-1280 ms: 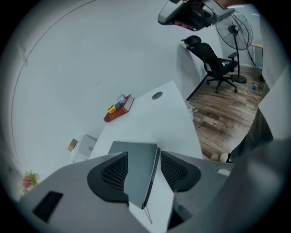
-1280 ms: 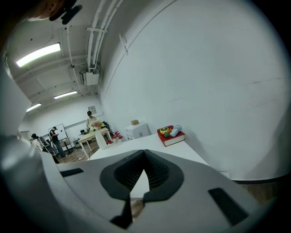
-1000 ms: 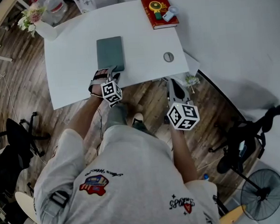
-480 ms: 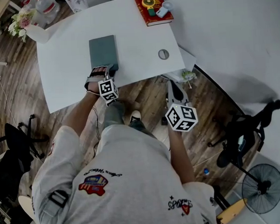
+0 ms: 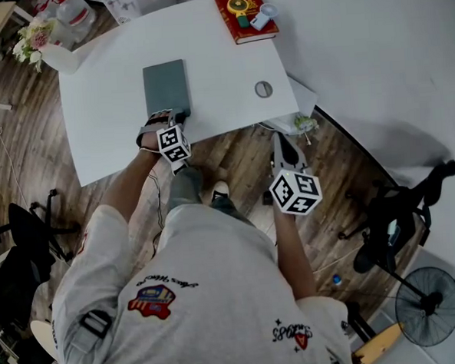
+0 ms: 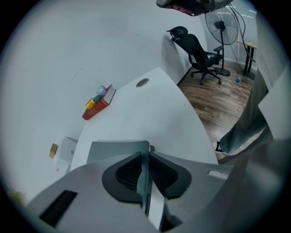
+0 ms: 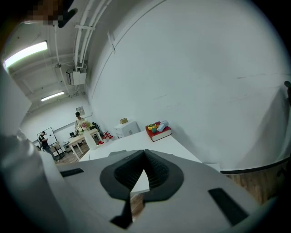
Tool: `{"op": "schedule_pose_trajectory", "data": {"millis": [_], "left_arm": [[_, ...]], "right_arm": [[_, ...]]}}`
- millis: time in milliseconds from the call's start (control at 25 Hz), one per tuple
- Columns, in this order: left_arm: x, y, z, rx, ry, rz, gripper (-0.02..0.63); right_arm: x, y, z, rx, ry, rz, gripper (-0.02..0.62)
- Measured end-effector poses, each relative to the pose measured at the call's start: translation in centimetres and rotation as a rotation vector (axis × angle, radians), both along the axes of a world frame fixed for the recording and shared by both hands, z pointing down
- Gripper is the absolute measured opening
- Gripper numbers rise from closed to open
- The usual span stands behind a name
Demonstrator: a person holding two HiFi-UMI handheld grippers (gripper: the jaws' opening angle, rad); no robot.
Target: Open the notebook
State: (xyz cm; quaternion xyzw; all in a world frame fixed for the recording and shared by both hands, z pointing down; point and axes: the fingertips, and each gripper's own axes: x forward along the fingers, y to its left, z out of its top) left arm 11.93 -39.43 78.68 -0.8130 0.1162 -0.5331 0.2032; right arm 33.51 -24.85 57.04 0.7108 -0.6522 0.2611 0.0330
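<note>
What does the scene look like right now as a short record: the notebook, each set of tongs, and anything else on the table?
notebook: grey, looks closed, flat on the white table
left tongs: have just been closing; shut on the notebook's near edge
right tongs: shut, empty, beyond the table's near edge
also on table: red book at the far corner

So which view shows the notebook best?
Head view: the grey notebook lies almost whole on the table. The left gripper view shows its near edge, where the jaws have just been closing; the right gripper view barely shows it.
</note>
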Motion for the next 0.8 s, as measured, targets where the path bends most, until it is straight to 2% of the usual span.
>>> {"op": "schedule_pose_trajectory", "data": {"millis": [120,280,800], "left_arm": [[-0.2,0.0,-0.6,-0.041,0.027,-0.031,0.036],[-0.5,-0.3,-2.1,-0.066,0.106,-0.091,0.023],[-3.1,-1.5,-9.1,0.018,0.44,-0.323,0.014]], "right_arm": [[-0.4,0.0,-0.3,0.005,-0.001,-0.01,0.0],[-0.6,0.0,-0.5,0.008,-0.003,-0.019,0.0],[-2.5,-1.4,-1.0,0.02,-0.01,-0.081,0.0]]}}
